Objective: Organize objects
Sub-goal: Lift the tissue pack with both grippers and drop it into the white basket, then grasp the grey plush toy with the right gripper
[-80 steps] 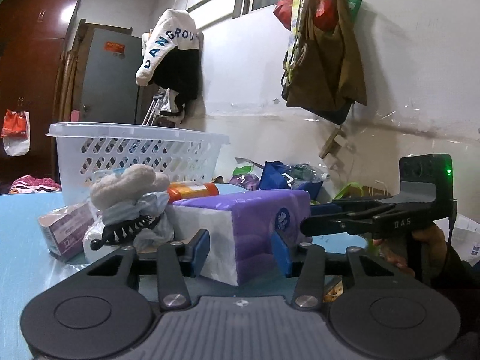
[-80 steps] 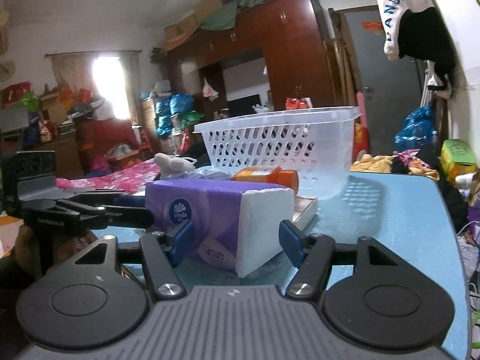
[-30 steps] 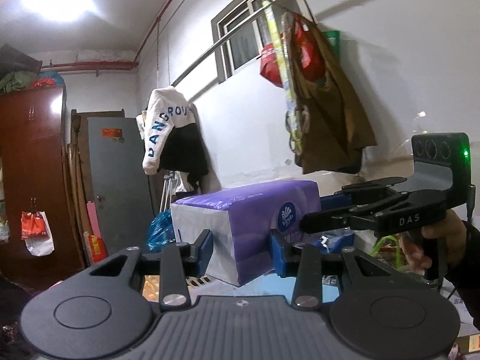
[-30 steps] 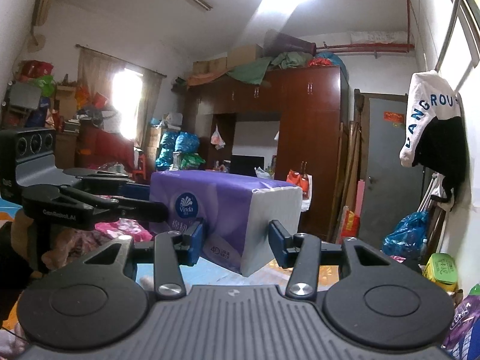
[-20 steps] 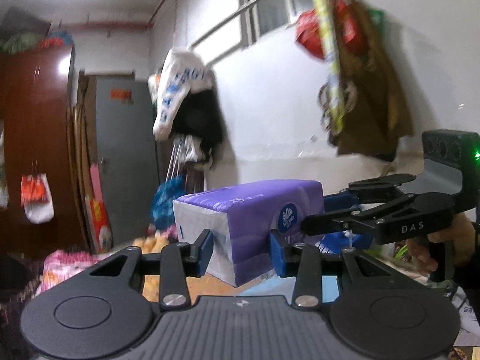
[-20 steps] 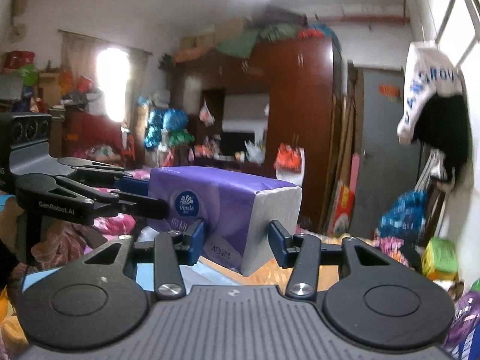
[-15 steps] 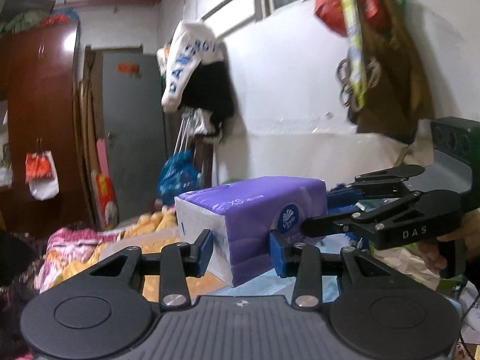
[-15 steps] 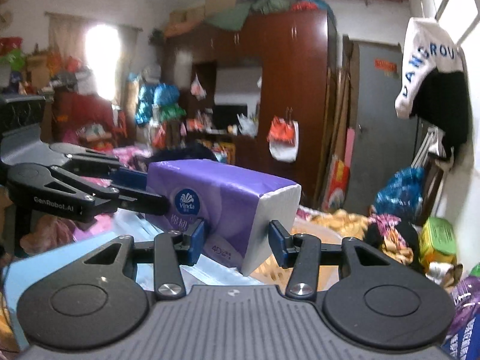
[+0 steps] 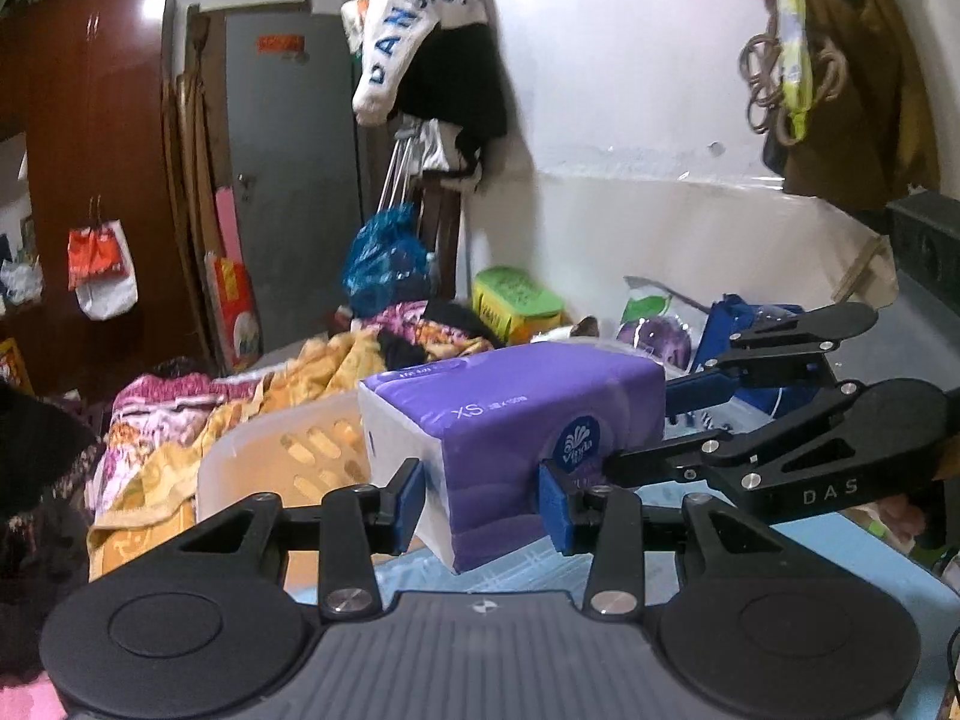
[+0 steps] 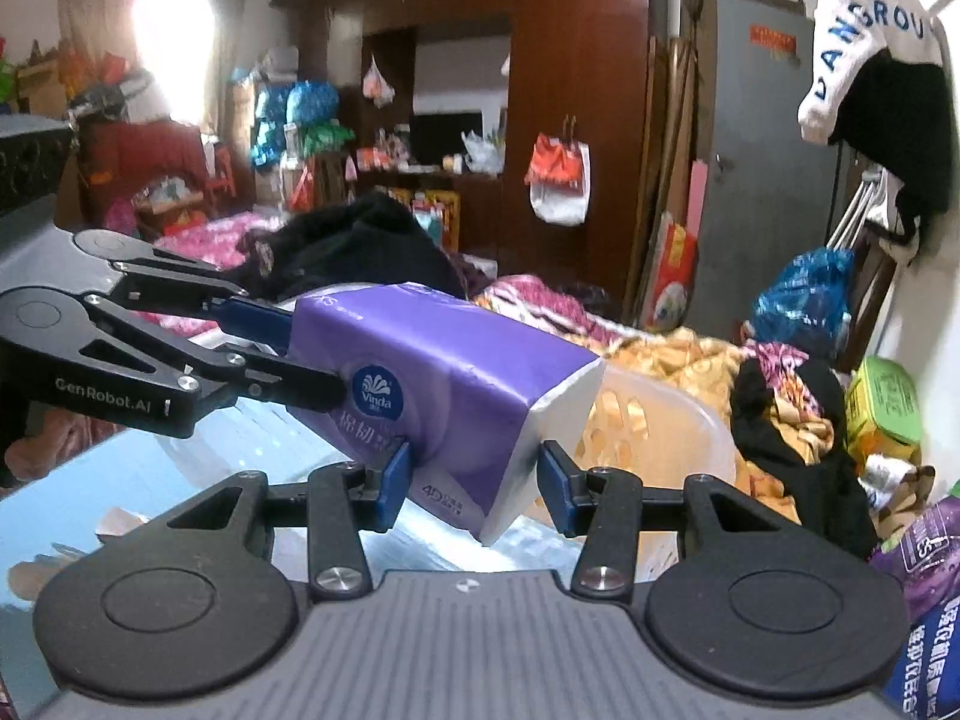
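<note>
A purple and white Vinda tissue pack [image 9: 510, 420] is held in the air by both grippers. My left gripper [image 9: 483, 504] is shut on its near end. My right gripper [image 10: 474, 489] is shut on the other end of the tissue pack [image 10: 444, 384]. Each gripper shows in the other's view: the right gripper [image 9: 708, 426] comes in from the right, the left gripper [image 10: 264, 348] from the left. The white plastic basket [image 9: 282, 456] lies just behind and below the pack, and it shows again in the right wrist view [image 10: 660, 420].
The blue table [image 9: 828, 546] runs below. Purple and blue packets [image 9: 690, 330] and a green box [image 9: 516, 300] lie by the white wall. Piled clothes and blankets [image 10: 690, 360] sit beyond the basket. A wardrobe [image 10: 576, 90] and a grey door [image 9: 288, 168] stand behind.
Both grippers lifted the tissue pack off the table, carried it up high, then lowered it toward the basket, whose rim has come into view below the pack.
</note>
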The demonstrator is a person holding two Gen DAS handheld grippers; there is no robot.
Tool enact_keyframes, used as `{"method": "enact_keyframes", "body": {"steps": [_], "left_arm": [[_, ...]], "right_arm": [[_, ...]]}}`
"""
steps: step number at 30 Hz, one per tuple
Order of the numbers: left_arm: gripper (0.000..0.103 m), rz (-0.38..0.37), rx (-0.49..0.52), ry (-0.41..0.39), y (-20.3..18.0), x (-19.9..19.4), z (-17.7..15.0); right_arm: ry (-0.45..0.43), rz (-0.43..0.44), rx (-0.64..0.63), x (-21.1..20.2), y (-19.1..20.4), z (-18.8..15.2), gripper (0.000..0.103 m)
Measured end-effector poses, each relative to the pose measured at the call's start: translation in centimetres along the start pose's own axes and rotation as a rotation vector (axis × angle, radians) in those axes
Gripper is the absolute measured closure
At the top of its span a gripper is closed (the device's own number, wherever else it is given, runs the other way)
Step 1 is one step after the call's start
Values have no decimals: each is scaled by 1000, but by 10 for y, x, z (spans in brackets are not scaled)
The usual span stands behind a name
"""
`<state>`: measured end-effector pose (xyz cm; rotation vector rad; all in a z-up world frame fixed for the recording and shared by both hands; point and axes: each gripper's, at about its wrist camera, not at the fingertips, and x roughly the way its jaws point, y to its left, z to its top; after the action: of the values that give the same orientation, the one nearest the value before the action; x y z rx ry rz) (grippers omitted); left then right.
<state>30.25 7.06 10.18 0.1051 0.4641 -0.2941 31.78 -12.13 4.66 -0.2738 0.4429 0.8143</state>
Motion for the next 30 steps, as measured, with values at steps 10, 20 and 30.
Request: {"method": "enact_keyframes", "body": {"steps": [10, 20, 30], "left_arm": [[30, 108, -9, -77, -5, -20, -6], [24, 118, -58, -250, -41, -137, -99], [24, 107, -128, -301, -54, -172, -174]], "right_arm": [[-53, -153, -62, -19, 18, 3, 0], [-214, -55, 190, -137, 31, -102, 0], [-216, 2, 288, -156, 51, -175, 0]]}}
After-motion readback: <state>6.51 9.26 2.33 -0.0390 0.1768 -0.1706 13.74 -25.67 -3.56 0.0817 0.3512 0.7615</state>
